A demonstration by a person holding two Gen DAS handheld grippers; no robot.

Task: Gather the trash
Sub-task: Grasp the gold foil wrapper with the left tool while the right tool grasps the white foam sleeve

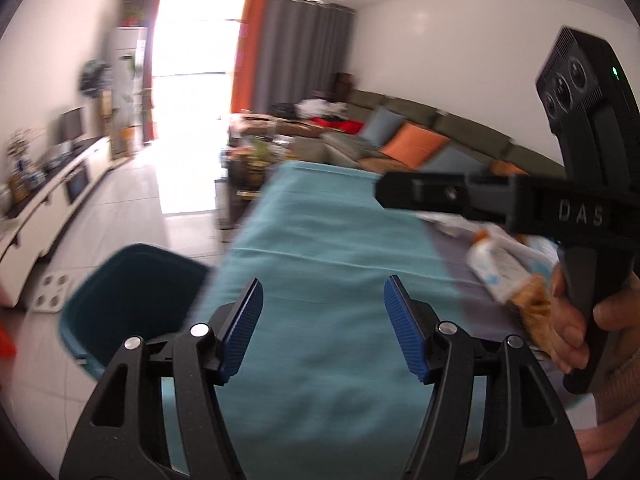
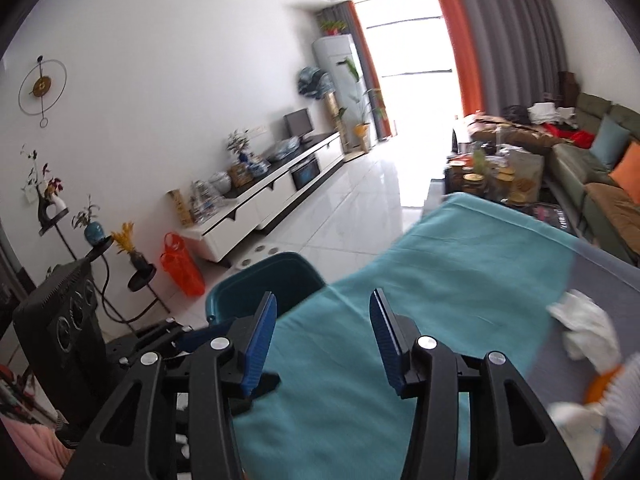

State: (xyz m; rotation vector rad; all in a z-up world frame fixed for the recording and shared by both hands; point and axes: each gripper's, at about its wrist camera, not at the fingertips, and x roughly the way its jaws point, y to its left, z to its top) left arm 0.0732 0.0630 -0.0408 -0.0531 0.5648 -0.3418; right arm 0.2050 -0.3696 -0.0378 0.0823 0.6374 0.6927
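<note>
My left gripper (image 1: 323, 284) hangs open over the teal table cover (image 1: 320, 220), nothing between its blue pads. A dark teal bin (image 1: 132, 292) stands on the floor just left of the table. At the right lie a white-and-blue packet (image 1: 496, 268) and an orange-brown wrapper (image 1: 534, 308), blurred, beside a person's hand (image 1: 568, 332) on the other device's black handle (image 1: 584, 300). My right gripper (image 2: 323, 296) is open and empty above the cover (image 2: 460, 280), with the bin (image 2: 276, 280) ahead to its left. Crumpled white tissue (image 2: 584, 324) and white-orange wrappers (image 2: 608, 384) lie at the right on a grey cloth.
Past the table's far end stand a cluttered coffee table (image 2: 500, 176) and a green sofa (image 2: 600, 184) with cushions. A white TV cabinet (image 2: 272, 200) lines the left wall. An orange plastic bag (image 2: 182, 268) and black plant stands (image 2: 140, 280) sit on the tiled floor near the bin.
</note>
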